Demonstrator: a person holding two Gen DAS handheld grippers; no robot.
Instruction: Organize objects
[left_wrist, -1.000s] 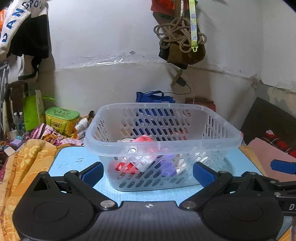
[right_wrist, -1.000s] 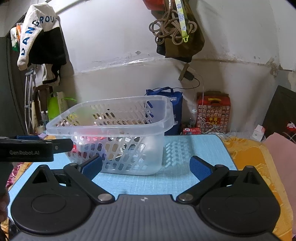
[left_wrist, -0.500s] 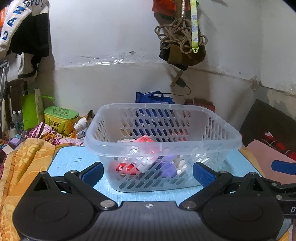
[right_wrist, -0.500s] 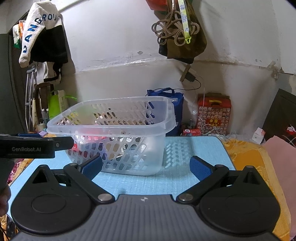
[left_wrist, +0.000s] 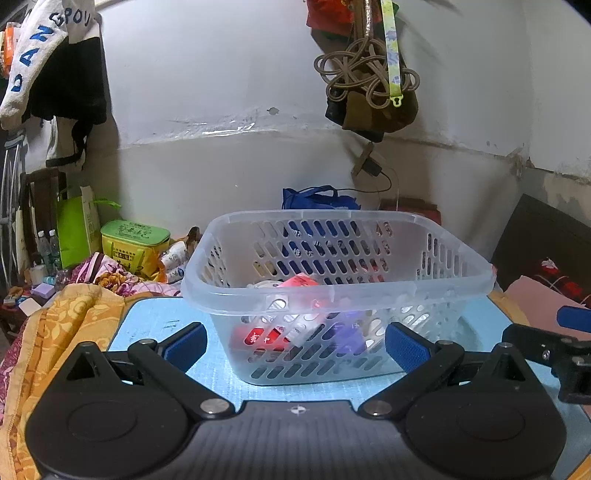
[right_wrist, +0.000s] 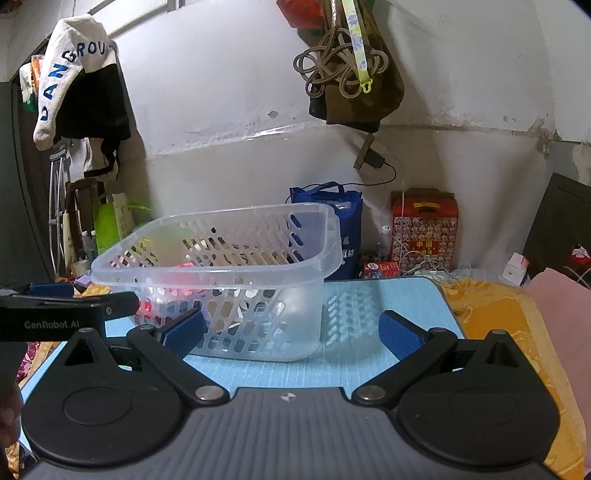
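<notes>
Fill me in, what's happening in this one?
A person holds two handheld grippers in front of a clear plastic basket on a blue mat. The left gripper and right gripper are both open and empty. Several small items, red, white and purple, already lie in the basket.

The basket (left_wrist: 332, 291) is clear plastic with slotted walls, on a light blue mat (right_wrist: 369, 362). The cloth (left_wrist: 62, 325) is orange-yellow with a floral pattern.

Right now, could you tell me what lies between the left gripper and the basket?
Only bare blue mat: in the left wrist view, the open left gripper faces the basket with nothing between.
</notes>
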